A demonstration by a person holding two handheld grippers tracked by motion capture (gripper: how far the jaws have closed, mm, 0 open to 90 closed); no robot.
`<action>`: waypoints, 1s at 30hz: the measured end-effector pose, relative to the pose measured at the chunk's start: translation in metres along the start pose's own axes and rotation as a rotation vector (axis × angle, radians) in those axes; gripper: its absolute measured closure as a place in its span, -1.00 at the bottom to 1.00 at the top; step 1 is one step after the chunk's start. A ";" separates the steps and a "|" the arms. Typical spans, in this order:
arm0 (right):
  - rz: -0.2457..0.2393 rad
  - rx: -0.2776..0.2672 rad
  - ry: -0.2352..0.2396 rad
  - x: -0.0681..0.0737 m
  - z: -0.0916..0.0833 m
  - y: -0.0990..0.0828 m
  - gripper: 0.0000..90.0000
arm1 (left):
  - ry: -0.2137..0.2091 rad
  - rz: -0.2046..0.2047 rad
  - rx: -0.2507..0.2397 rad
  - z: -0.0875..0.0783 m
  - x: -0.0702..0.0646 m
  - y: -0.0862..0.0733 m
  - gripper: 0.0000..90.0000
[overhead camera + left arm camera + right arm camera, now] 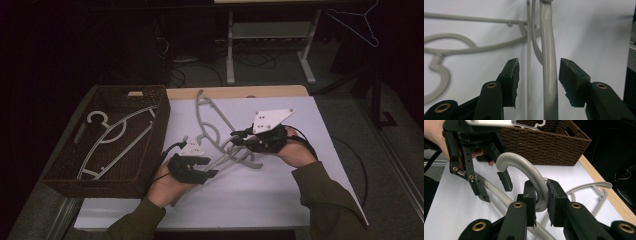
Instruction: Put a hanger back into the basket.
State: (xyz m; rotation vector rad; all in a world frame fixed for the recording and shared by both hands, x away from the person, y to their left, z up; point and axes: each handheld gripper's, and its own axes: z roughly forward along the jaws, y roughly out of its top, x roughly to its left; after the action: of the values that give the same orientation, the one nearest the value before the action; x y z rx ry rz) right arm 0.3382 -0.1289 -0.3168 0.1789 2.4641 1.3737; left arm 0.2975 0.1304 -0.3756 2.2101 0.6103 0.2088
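White-topped table (pixel 280 200) with pale wooden edge, in dark room. Brown woven wicker basket (pixel 67 172) holding white plastic hanger (pixel 112 142). Right gripper (pixel 541 195) clamped on grey plastic hanger's hook (pixel 524 166); left gripper (pixel 539 75) open astride its bar, just off the table.

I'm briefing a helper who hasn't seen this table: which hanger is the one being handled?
Start at the brown wicker basket on the table's left. On the white sheet to its right lie two grey hangers; take the hanger whose hook is clamped in the right gripper, not the other hanger nearer the far edge.
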 end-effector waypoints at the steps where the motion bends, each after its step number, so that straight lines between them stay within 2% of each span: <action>1: 0.002 0.001 -0.001 0.000 0.001 0.000 0.72 | 0.012 0.011 0.002 -0.001 0.000 0.001 0.17; 4: 0.017 -0.003 -0.003 -0.002 0.003 0.002 0.72 | 0.052 0.039 0.034 0.000 0.000 0.003 0.25; 6: 0.019 -0.003 -0.003 -0.004 0.005 0.002 0.72 | 0.056 0.052 0.060 0.001 0.000 0.001 0.32; 10: 0.024 -0.002 -0.009 -0.005 0.007 0.003 0.72 | 0.047 0.043 0.071 0.004 0.000 -0.002 0.55; 13: 0.029 -0.003 -0.014 -0.006 0.008 0.003 0.72 | 0.059 0.041 0.069 0.005 -0.001 -0.002 0.74; 18: 0.032 0.003 -0.025 -0.006 0.010 0.003 0.69 | 0.065 0.023 0.069 0.006 0.001 -0.001 0.76; 21: 0.046 0.012 -0.037 -0.006 0.012 0.003 0.40 | 0.067 0.004 0.058 0.005 0.002 -0.001 0.76; 23: 0.067 0.018 -0.053 -0.007 0.012 0.002 0.11 | 0.067 0.005 0.062 0.003 0.004 0.000 0.76; 26: 0.111 0.008 -0.078 -0.008 0.006 0.002 -0.22 | 0.064 -0.007 0.060 -0.002 0.007 0.002 0.76; 30: 0.181 -0.001 -0.127 -0.008 -0.008 -0.002 -0.54 | 0.059 -0.040 0.035 -0.008 0.008 0.007 0.76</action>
State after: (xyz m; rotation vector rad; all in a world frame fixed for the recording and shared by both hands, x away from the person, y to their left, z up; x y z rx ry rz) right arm 0.3436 -0.1384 -0.3132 0.4839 2.3905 1.3878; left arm 0.3040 0.1361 -0.3659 2.2297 0.6940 0.2448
